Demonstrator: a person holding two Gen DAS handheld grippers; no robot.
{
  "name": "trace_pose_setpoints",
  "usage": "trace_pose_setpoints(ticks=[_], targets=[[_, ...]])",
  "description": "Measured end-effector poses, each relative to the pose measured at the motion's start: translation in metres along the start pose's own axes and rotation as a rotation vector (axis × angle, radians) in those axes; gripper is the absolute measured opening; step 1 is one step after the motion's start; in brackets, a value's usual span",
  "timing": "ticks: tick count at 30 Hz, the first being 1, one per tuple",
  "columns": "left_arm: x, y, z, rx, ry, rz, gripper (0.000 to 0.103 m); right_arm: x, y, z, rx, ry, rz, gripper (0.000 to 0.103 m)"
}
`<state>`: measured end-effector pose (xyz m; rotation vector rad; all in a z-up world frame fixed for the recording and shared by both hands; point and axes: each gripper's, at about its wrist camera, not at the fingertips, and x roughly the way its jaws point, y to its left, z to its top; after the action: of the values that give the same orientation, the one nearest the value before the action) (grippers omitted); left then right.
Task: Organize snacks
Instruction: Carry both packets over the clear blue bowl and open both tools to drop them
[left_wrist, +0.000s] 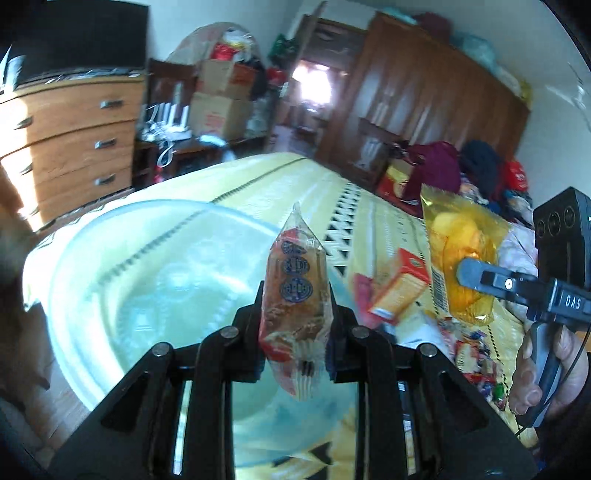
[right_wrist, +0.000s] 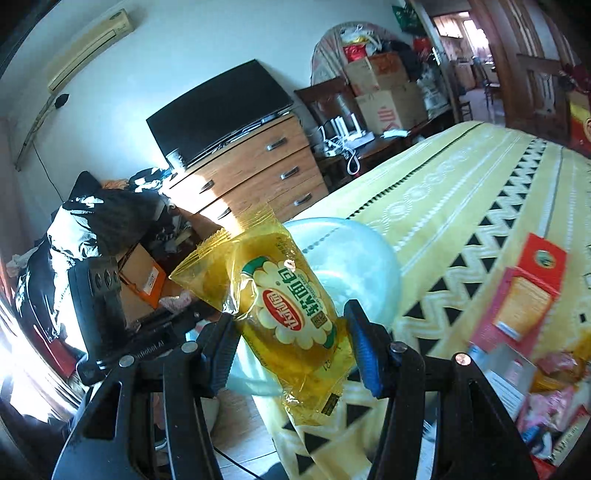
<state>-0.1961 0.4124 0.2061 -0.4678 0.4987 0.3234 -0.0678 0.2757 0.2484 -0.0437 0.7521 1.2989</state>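
Bed (left_wrist: 280, 184) with yellow cover; clear basin (left_wrist: 155, 280) at its foot-end corner. Left gripper (left_wrist: 295, 314) clamped on a cake packet (left_wrist: 295, 295) above the basin. Right gripper (right_wrist: 291, 347) clamped on a yellow bread bag (right_wrist: 288, 314). Best: centre each over the basin, release low.

Glossy clear film wraps the cake packet (left_wrist: 295, 295), crinkled and catching the light, while the yellow bread packet (right_wrist: 291, 317) shines in see-through tinted plastic with a printed label. The basin (left_wrist: 155, 280) looks like smooth, pale, translucent plastic, sitting on a bedspread (right_wrist: 454, 206) of woven cloth with a raised, textured pattern. Matt black plastic on the left gripper (left_wrist: 295, 317) with dull metal rivets, and the chest of drawers (right_wrist: 255, 166) shows wood grain with metal handles.
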Motion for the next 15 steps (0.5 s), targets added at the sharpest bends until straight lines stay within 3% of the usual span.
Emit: trace_pose_setpoints(ticks=[5,11,14,15], targets=[[0.009,0.033,0.004,-0.072,0.038,0.071,0.025,0.070,0.019,0.013,-0.034,0.070,0.016,0.059],[0.025,0.051,-0.001,-0.085,0.097,0.094,0.027,0.123,0.031,0.005,-0.086,0.165,-0.023,0.061],[0.024,0.054,0.000,-0.088,0.092,0.099,0.039,0.140,0.029,-0.003,-0.084,0.205,-0.026,0.062],[0.023,0.056,0.001,-0.093,0.082,0.101,0.048,0.143,0.028,-0.005,-0.085,0.213,-0.032,0.062]])
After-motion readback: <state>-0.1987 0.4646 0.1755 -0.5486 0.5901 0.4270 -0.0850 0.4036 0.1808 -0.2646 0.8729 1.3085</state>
